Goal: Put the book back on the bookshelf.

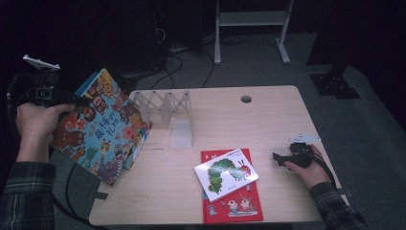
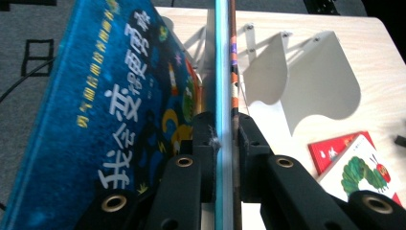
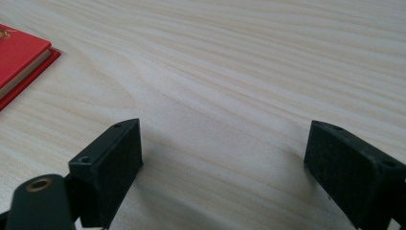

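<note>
Dim surroundings; pale wooden table carries a white folding rack. Left gripper is clamped on two picture books, held tilted left of the rack, off the table's edge. Right gripper rests well right of the rack, jaws apart, empty. Risk: the edge-only grip, apparently shallow, may let one book slide free.

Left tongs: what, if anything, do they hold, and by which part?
The left tongs are shut on two picture books held together, gripped at their edge and lifted off the table. The right tongs hold nothing.
</note>
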`<move>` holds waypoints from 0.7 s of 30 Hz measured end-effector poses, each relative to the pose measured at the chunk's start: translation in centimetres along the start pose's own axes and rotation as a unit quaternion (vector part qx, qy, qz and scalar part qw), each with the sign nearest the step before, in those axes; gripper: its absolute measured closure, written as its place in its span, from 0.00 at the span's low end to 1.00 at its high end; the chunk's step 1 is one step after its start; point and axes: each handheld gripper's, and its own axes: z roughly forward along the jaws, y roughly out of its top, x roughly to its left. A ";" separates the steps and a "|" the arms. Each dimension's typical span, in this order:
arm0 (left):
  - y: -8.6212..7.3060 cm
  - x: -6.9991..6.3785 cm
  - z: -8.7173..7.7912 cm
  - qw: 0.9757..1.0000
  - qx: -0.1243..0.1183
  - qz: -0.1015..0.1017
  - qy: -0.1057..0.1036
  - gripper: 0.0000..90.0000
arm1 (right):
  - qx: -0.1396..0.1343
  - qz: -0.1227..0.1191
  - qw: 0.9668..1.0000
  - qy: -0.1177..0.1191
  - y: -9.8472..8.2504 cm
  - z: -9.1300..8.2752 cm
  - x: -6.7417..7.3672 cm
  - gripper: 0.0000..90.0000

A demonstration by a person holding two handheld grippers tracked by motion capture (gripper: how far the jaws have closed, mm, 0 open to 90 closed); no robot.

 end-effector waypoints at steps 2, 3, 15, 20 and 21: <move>0.2 0.1 0.3 1.000 -0.001 -0.006 -0.003 0.90 | 0.000 0.001 1.000 0.000 0.0 0.0 0.0 0.13; 0.4 0.2 0.5 1.000 -0.001 -0.006 -0.004 0.90 | 0.000 0.001 1.000 0.000 0.0 0.0 0.0 0.13; 1.4 0.3 3.1 1.000 -0.007 -0.025 -0.004 0.90 | 0.000 0.001 1.000 0.000 0.0 0.0 0.0 0.13; 1.3 0.4 3.8 1.000 -0.006 -0.030 -0.003 0.90 | 0.001 0.001 1.000 0.000 0.0 0.0 0.0 0.12; 1.3 0.4 4.0 1.000 -0.005 -0.030 -0.003 0.90 | 0.001 0.002 1.000 -0.001 0.0 0.0 0.1 0.12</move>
